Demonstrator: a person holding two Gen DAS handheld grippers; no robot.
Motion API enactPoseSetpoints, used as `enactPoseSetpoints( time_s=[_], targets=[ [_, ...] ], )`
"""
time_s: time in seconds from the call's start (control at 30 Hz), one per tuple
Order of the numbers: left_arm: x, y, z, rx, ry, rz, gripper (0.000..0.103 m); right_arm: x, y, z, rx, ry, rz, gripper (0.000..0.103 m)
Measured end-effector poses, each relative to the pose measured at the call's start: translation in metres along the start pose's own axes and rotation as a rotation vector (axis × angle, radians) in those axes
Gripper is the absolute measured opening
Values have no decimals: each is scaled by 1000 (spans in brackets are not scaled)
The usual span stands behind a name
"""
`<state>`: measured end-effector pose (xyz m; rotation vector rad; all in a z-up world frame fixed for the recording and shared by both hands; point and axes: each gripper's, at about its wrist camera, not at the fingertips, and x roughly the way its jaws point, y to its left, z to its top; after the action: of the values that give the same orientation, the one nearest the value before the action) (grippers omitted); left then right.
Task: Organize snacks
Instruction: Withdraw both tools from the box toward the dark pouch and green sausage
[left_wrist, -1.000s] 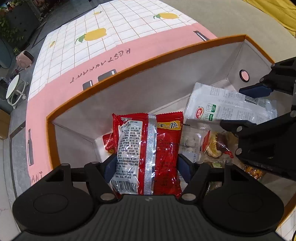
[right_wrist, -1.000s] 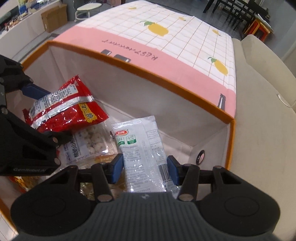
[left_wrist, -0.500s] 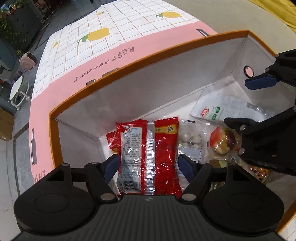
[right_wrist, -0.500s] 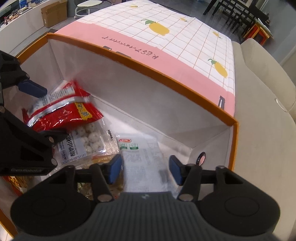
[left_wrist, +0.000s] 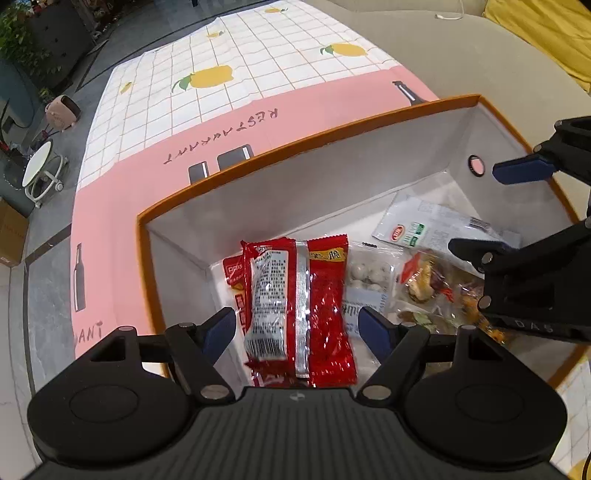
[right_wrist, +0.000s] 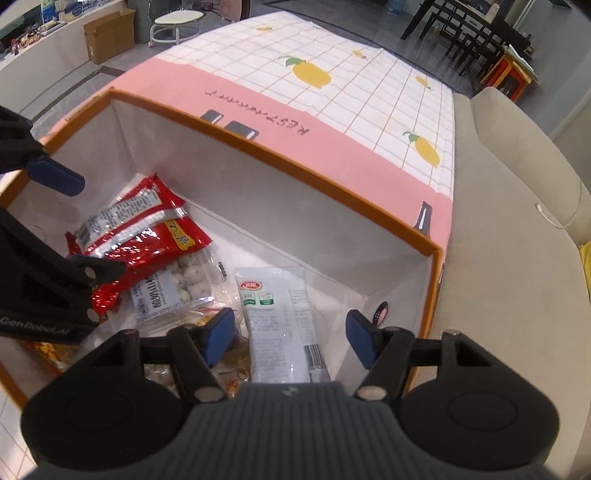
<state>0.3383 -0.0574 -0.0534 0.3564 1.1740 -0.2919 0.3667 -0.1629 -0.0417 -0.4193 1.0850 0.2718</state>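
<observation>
An orange-rimmed box (left_wrist: 295, 142) with white inner walls holds several snack packs. A red packet (left_wrist: 299, 295) lies in its left part, below my open left gripper (left_wrist: 295, 328), which holds nothing. A white packet (right_wrist: 277, 321) lies on the box floor at the right, below my open right gripper (right_wrist: 291, 336). The red packet (right_wrist: 140, 236) and the left gripper's fingers (right_wrist: 55, 177) show in the right wrist view. The white packet (left_wrist: 436, 229) and the right gripper's fingers (left_wrist: 524, 171) show in the left wrist view.
A clear pack of white balls (left_wrist: 369, 280) and other clear snack bags (left_wrist: 432, 291) lie between the two packets. The box stands on a pink and white lemon-print cloth (left_wrist: 221, 110). A beige sofa (right_wrist: 517, 258) is at the right.
Both grippers opened and let go: the red packet and the white packet dropped onto the box floor. Both grippers have risen a little above the box.
</observation>
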Motion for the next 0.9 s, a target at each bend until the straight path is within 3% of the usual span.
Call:
enactPoseSetpoints(
  time_s=[0.2, 0.43, 0.7, 0.9],
  targets=[
    [-36, -5, -7, 2, -60, -7, 88, -37, 1, -5, 17, -51, -12, 73],
    [-80, -11, -29, -46, -124, -31, 87, -86, 6, -24, 89, -116, -24, 73],
    [-122, -10, -75, -166, -188, -110, 87, -137, 11, -68, 188, -204, -7, 73],
    [-151, -19, -113, -198, -303, -90, 87, -167, 19, -117, 272, -271, -11, 73]
  ],
)
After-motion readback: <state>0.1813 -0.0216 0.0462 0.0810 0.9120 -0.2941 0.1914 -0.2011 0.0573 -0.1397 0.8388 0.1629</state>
